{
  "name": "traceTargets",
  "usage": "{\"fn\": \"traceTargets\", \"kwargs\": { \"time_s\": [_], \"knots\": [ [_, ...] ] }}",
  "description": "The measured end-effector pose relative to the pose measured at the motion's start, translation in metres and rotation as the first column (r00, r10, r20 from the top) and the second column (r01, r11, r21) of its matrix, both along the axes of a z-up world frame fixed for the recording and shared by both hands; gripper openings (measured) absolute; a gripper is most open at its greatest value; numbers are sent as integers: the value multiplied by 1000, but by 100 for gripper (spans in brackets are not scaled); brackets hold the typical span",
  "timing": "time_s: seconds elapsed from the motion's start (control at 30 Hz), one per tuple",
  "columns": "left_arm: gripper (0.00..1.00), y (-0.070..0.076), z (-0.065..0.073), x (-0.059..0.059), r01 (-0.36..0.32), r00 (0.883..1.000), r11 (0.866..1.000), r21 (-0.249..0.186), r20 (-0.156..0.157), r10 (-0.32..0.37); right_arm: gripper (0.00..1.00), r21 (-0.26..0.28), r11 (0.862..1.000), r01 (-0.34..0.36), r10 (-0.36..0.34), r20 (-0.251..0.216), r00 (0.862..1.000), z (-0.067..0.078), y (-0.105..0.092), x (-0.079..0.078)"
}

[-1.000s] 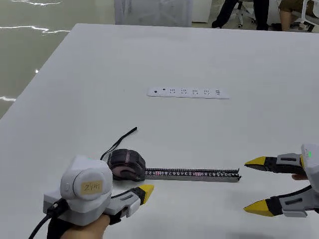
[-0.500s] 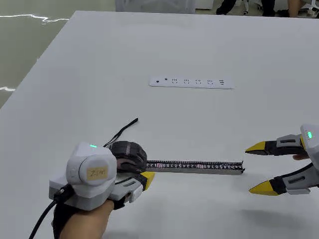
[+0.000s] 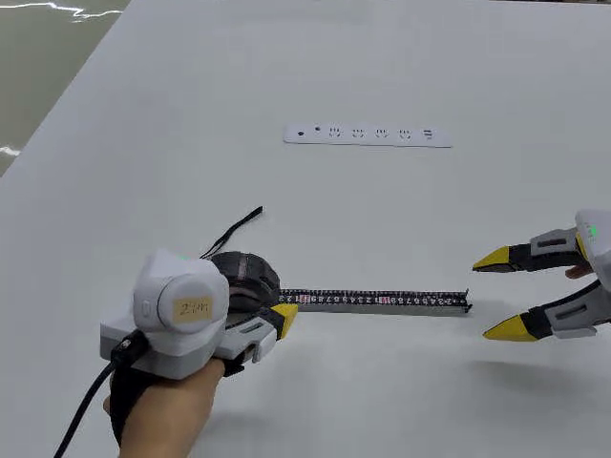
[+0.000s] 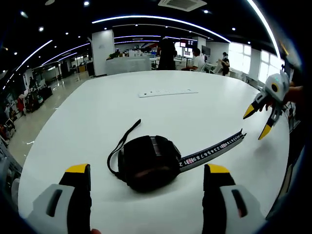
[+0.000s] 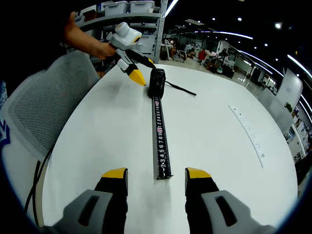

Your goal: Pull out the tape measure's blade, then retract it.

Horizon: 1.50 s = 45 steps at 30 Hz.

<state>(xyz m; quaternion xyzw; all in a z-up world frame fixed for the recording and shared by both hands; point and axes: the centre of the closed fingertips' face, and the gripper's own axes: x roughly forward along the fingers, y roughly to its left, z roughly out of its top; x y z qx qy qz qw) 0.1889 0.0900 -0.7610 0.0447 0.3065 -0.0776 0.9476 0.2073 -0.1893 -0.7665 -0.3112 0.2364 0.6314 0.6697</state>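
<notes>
left gripper is held low and level, pointing right, jaws spread wide either side of the black tape measure case, not gripping it. the blade lies extended on the white table, its end between the right gripper's parted, empty tips.

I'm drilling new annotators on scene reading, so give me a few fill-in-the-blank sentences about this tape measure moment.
1. The blade is pulled ____ of the black case and lies flat on the table.
2. The jaws of the left gripper and the right gripper both stand ____.
3. Of the two grippers, the ____ one is nearer the case.
Missing words: out; open; left.
</notes>
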Motion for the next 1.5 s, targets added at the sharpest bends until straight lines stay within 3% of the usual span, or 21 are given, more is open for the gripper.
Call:
{"fn": "traceTargets", "kwargs": {
  "time_s": [0.4,0.97,1.17,1.5],
  "knots": [
    [90,6,-4,6,-17,1000,1000,-2,0,17,34,-28,999,-22,22,-15,1000,-19,1,11],
    [88,-1,-9,13,-21,1000,1000,-19,-3,21,24,-46,998,-32,30,-50,998,-40,5,17],
    [87,0,-9,15,-38,999,999,-27,-5,37,16,-52,998,-39,36,-49,998,-43,4,17],
    [84,-3,-14,13,-53,998,998,-34,-24,52,15,-54,998,-39,37,-40,999,-42,5,16]
  ]
}}
